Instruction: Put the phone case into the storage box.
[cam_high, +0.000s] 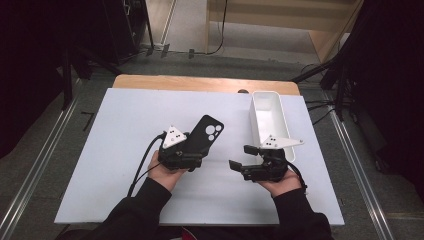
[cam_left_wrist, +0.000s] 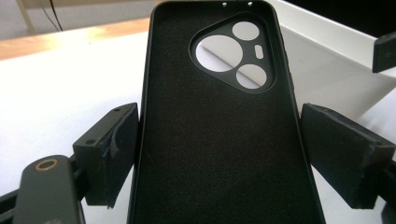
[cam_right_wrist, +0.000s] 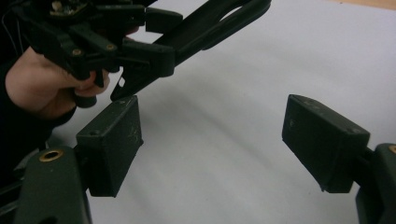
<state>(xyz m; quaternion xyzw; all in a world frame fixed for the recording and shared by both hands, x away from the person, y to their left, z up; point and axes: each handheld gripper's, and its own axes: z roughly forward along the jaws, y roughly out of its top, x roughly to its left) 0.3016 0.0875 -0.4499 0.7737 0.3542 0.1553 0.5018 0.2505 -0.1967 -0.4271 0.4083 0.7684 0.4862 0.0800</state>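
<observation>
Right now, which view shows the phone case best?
The left gripper view: the phone case is seen close up between the left gripper's jaws, its inside and camera cutouts plain. The high view shows the case small and whole, above the table. The right gripper view catches it edge-on.

In the left gripper view the phone case (cam_left_wrist: 219, 130) runs off the frame at six o'clock; the white bin (cam_left_wrist: 336, 70) is cut off at three o'clock.
</observation>
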